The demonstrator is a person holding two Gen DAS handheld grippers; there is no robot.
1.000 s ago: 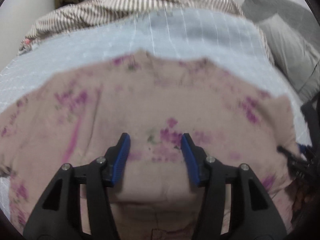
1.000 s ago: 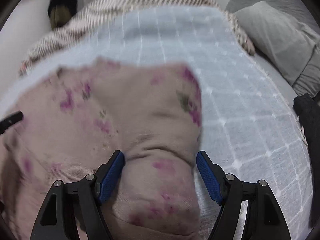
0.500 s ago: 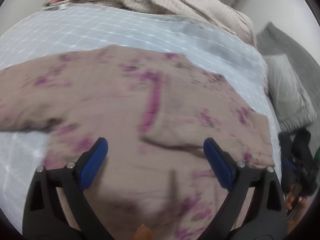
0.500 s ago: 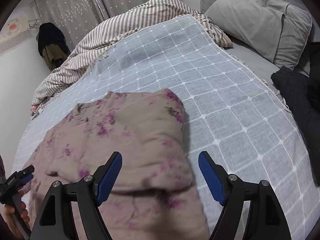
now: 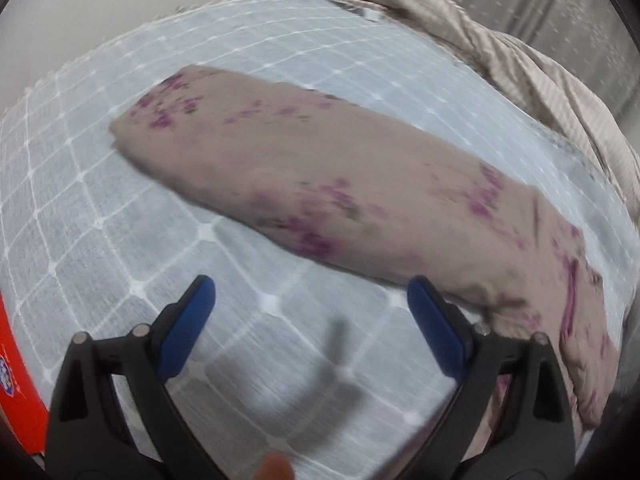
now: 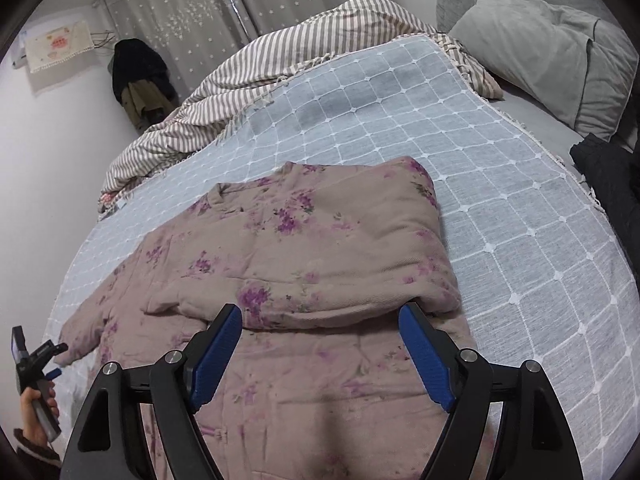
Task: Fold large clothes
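1. A padded floral jacket (image 6: 320,264) in dusty pink with purple flowers lies spread on the pale blue checked bedspread (image 6: 500,200) of the bed.
2. Its right sleeve is folded across the body, forming a thick ridge just ahead of the right gripper (image 6: 320,354).
3. The right gripper hangs above the lower part of the jacket; its jaws stand released, having just been opening, with cloth below them but nothing pinched.
4. The left gripper (image 5: 312,322) is over bare bedspread beside the jacket's outstretched left sleeve (image 5: 304,184), jaws released and empty after opening.
5. In the right wrist view a hand (image 6: 38,412) holds the left gripper at the bed's left edge, near the sleeve's cuff.
6. A striped blanket (image 6: 280,64) is bunched at the far end; a grey pillow (image 6: 548,52) lies at right.
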